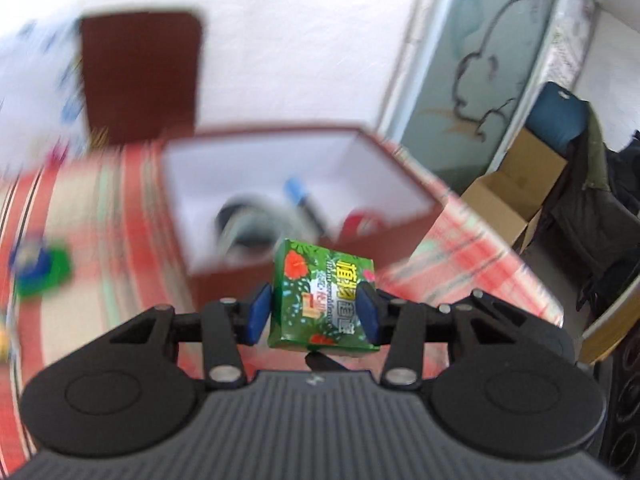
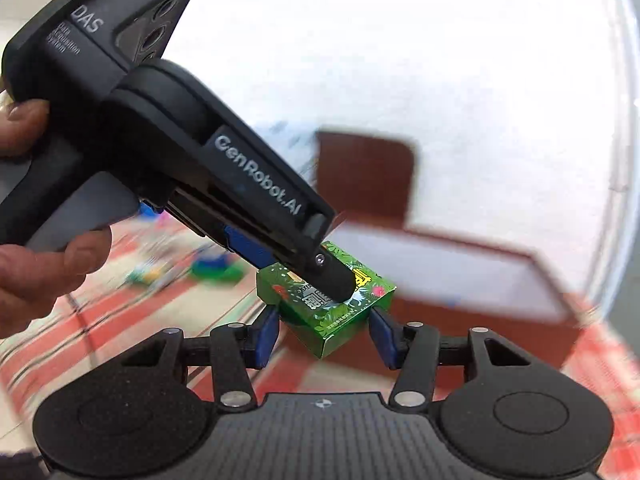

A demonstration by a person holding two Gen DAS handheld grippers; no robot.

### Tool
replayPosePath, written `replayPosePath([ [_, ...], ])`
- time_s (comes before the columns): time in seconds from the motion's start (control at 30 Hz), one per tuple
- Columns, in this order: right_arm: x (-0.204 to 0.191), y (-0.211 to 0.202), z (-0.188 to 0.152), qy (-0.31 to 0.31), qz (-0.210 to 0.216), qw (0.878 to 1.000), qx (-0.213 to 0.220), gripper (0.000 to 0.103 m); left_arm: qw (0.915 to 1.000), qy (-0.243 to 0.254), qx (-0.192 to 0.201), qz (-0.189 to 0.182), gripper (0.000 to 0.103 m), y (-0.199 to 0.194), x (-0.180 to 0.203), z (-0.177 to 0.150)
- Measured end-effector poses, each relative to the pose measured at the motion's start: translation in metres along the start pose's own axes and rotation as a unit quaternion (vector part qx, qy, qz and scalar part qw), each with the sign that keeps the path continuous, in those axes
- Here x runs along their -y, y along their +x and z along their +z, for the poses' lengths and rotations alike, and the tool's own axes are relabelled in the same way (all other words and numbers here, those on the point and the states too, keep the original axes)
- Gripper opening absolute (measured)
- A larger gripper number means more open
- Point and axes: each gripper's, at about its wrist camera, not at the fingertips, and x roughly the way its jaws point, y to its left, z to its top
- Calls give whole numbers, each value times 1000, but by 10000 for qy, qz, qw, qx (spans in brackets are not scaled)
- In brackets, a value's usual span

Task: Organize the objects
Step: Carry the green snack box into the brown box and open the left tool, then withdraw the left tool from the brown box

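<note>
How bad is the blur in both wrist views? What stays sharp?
Left wrist: green packet and left gripper sharp; red box and striped cloth smeared. Right wrist: packet and both grippers crisp, background streaked, white wall overexposed, edges bowed by fisheye.

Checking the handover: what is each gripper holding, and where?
The left gripper clamps the green box by its two opposite side faces. The right gripper brackets the same box without pressing it.

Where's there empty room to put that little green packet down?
Inside the open box, the white floor by its back wall is bare; its front holds a tape roll, a marker and something red. The striped cloth between box and green toy is free. The far-left edge looks cluttered.
</note>
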Motion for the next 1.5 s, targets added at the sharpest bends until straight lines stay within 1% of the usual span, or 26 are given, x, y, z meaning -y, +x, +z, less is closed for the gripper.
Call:
replayPosePath([
  [0.07,27,7,9,202,-230,9994,152,51,9996,258,115,-59,48,19,14,26],
  [0.13,54,17,14,475,-411,9978,222,51,9993,324,187,-79,49,41,26,45],
  [0.17,64,23,15,540,-499,9970,231,52,9991,355,209,-83,49,53,30,52],
  [0.23,82,39,14,548,-634,9964,106,52,9990,414,194,11,49,77,41,63],
  [0.27,90,48,14,531,-663,9964,43,53,9991,400,168,40,50,87,44,67],
  [0.3,97,56,13,502,-695,9963,-13,56,9991,387,145,42,51,98,45,71],
  [0.33,103,65,12,459,-722,9963,-51,60,9991,388,136,44,55,109,47,75],
  [0.37,109,74,10,429,-763,9961,-65,62,9989,433,154,86,59,119,47,77],
  [0.4,115,84,8,438,-819,9956,-142,66,9984,464,146,271,61,131,49,79],
  [0.43,122,90,5,522,-958,9935,-322,65,9977,416,83,521,62,140,47,79],
  [0.47,127,92,3,673,-995,9920,-396,65,9972,324,-2,669,62,145,44,78],
  [0.5,131,87,1,859,-941,9914,-315,65,9975,197,-48,676,62,147,40,76],
  [0.57,132,73,-3,1094,-870,9901,-105,65,9978,149,-35,652,62,142,37,70],
  [0.67,122,64,-5,1173,-977,9883,25,65,9953,337,-8,910,62,132,43,63],
  [0.73,116,50,-9,1352,-1029,9854,105,65,9946,344,-9,980,62,121,46,57],
  [0.8,108,37,-11,1525,-1083,9822,179,65,9940,378,81,1020,63,107,50,51],
  [0.87,107,23,-13,1719,-1062,9792,200,65,9926,479,226,1090,66,90,55,44],
  [0.93,100,13,-15,1877,-988,9771,139,65,9911,571,365,1147,69,74,57,36],
  [1.03,89,10,-17,1960,-902,9764,-44,65,9898,579,485,1207,69,52,55,24],
  [1.2,66,10,-14,1906,-740,9786,-224,65,9896,389,505,1287,70,26,39,5],
  [1.37,40,2,-12,1814,-589,9810,-349,65,9886,222,480,1406,70,10,21,-13],
  [1.5,25,5,-12,1818,-424,9809,-545,65,9874,138,484,1503,70,1,6,-27],
])
